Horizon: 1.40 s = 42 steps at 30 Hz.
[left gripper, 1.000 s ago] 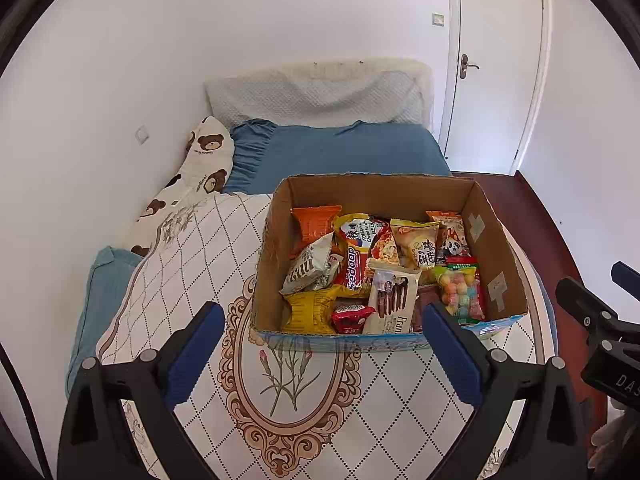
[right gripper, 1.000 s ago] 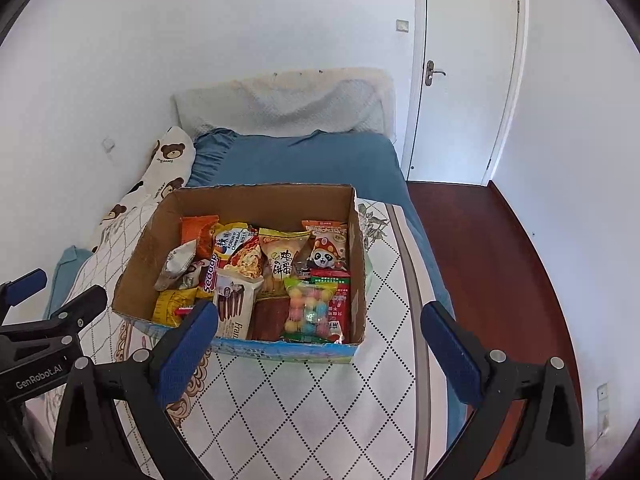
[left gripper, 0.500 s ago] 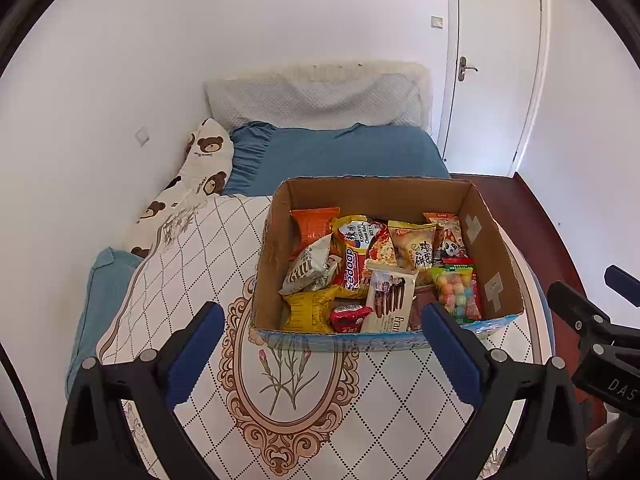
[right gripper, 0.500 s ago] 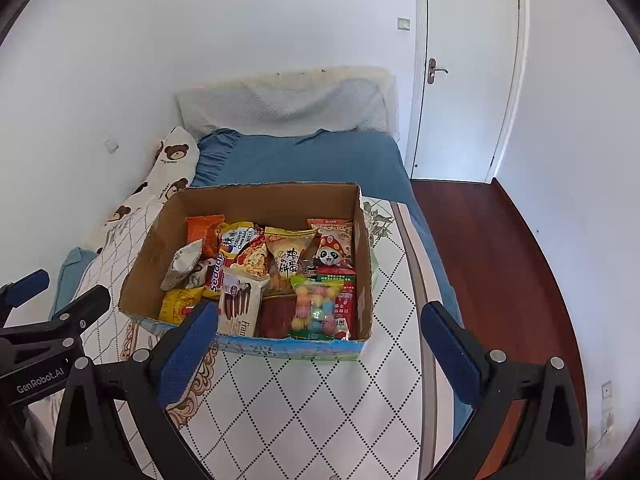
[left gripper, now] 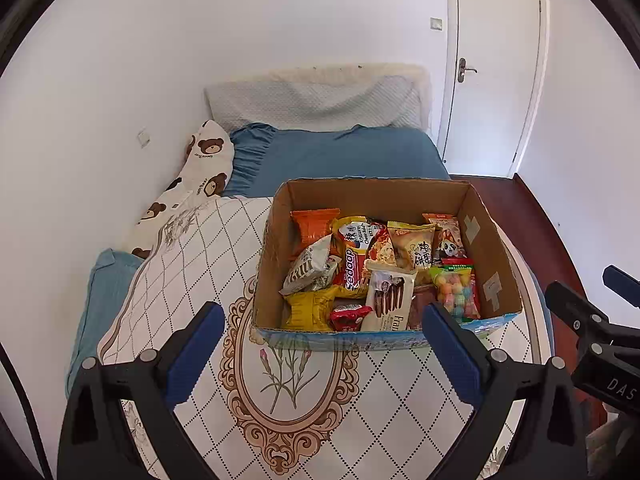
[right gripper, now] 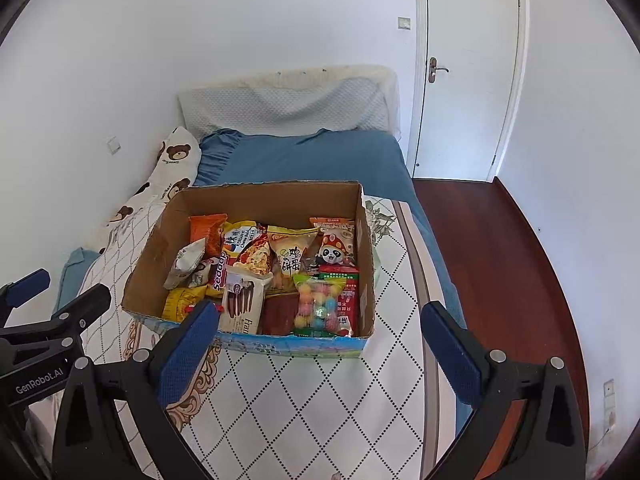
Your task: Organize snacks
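An open cardboard box (left gripper: 484,236) (right gripper: 148,256) stands on a patterned quilt on a bed, filled with several snack packets. Among them are an orange packet (left gripper: 314,228), a silver bag (left gripper: 310,270), a white chocolate-stick box (left gripper: 388,300) (right gripper: 244,300) and a bag of coloured candy balls (left gripper: 456,290) (right gripper: 320,304). My left gripper (left gripper: 324,356) hovers open just short of the box's near wall, nothing between its blue pads. My right gripper (right gripper: 320,356) is open too, in front of the box's near right corner. Each gripper shows at the edge of the other's view.
The quilt (left gripper: 304,400) covers the near bed. A bear-print pillow (left gripper: 200,168) lies along the left wall and a blue sheet (left gripper: 340,156) behind the box. To the right are the bed's edge, a dark wood floor (right gripper: 492,248) and a shut white door (right gripper: 468,68).
Both views have shifted slightly: the box sits a little higher and more central in the right wrist view. Both grippers stay open and the snacks have not moved.
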Motion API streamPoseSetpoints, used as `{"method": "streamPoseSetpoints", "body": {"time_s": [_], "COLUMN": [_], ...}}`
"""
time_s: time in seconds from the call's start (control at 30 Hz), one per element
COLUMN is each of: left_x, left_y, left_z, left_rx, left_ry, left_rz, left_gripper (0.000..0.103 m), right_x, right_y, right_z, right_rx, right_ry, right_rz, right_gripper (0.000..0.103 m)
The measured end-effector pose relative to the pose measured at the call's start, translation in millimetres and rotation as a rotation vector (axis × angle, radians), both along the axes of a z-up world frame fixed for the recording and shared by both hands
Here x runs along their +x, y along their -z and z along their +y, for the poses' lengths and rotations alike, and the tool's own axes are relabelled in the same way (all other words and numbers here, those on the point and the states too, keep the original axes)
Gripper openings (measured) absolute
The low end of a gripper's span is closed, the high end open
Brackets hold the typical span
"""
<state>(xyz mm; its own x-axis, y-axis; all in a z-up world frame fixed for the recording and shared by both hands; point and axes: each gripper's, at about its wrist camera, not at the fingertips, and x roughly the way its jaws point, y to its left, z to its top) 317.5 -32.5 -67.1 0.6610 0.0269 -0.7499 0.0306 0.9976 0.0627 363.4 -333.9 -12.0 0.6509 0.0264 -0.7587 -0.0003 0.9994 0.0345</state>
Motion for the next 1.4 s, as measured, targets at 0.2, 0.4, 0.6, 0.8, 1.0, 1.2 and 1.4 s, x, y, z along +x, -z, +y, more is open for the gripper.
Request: {"method": "streamPoseSetpoints", "body": {"time_s": [0.2,0.4,0.6,0.8,1.0,1.2,1.4], "left_x": [-1.7,-1.7,-0.6,-1.2,-1.4,-1.8,-2.2], "left_y": [-1.6,-3.1,-2.6,-1.5,-2.5,-2.7,-2.7], "left_z": [-1.2,-0.8,-1.2,-2.0,-3.6,-3.9,-3.6], "left_rx": [0.003,0.002,0.005,-0.002,-0.002,-0.003,-0.003], "left_ry": [0.004,0.001,0.004,0.004,0.008,0.007,0.007], "left_rz": [-0.008,-0.009,-0.008,-0.008,-0.013,-0.008,-0.007], "left_gripper": [0.101,0.101,0.101,0.101,0.101,0.101,0.101], "right_x": [-0.8,-2.3,-2.0,-0.5,-0.8,-0.7,-0.1], "right_y": [-3.1,-5.6,-3.8,-4.4,-6.5,-8.3,-7.9], "right_z": [0.7,-1.1,-3.6,-2.6,-2.3,-3.2,-3.1], "right_rx": [0.002,0.005,0.011,0.007,0.011,0.016,0.018], "right_ry": [-0.004,-0.002,0.001,-0.003,-0.006,-0.005,-0.007], "right_rz": [-0.008,-0.012,-0.002,-0.002,-0.008,-0.01,-0.009], "right_gripper": [0.103,0.103,0.103,0.103,0.103,0.103,0.103]}}
